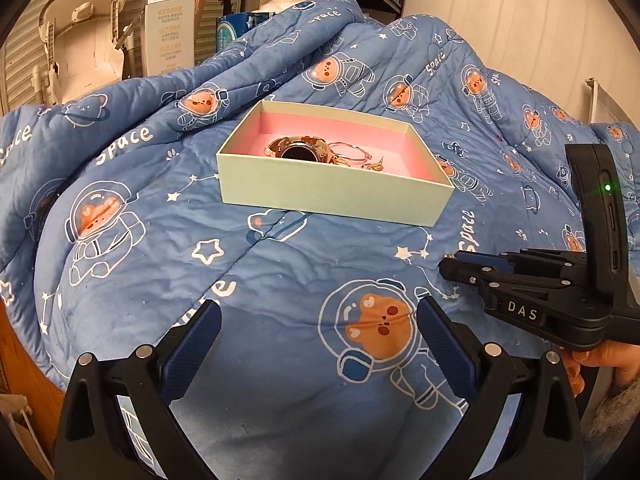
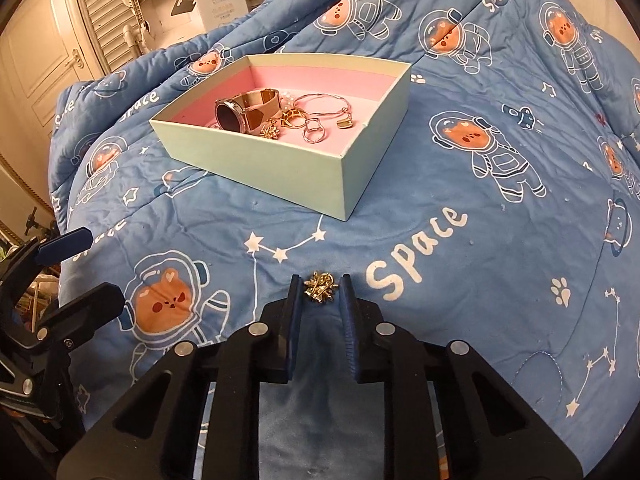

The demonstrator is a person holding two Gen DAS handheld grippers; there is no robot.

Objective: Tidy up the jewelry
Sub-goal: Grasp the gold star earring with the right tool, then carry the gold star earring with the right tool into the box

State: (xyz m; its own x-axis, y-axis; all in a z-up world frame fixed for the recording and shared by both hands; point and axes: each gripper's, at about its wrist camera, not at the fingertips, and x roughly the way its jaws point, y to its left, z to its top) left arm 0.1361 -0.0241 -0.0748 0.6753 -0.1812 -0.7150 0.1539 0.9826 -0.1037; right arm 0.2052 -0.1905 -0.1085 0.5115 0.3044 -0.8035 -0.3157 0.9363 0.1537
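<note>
A small gold brooch (image 2: 320,287) sat pinched between the fingertips of the right gripper (image 2: 320,289), its jaws drawn in narrow around it, above the blue quilt (image 2: 440,184) and on the near side of the box (image 2: 280,168). The box, pale green outside and pink inside, lay on the quilt with no lid. Inside it were a watch (image 2: 236,114) toward the left wall, a thin bangle (image 2: 324,105) toward the right, a pair of linked rings (image 2: 314,130) near the front wall, and a gold cluster (image 2: 271,130) beside the watch. The left gripper (image 1: 318,320) hung in front of the box with its jaws spread wide and nothing between them. Behind the box, past the quilt's edge, stood a white carton (image 1: 170,26).
</note>
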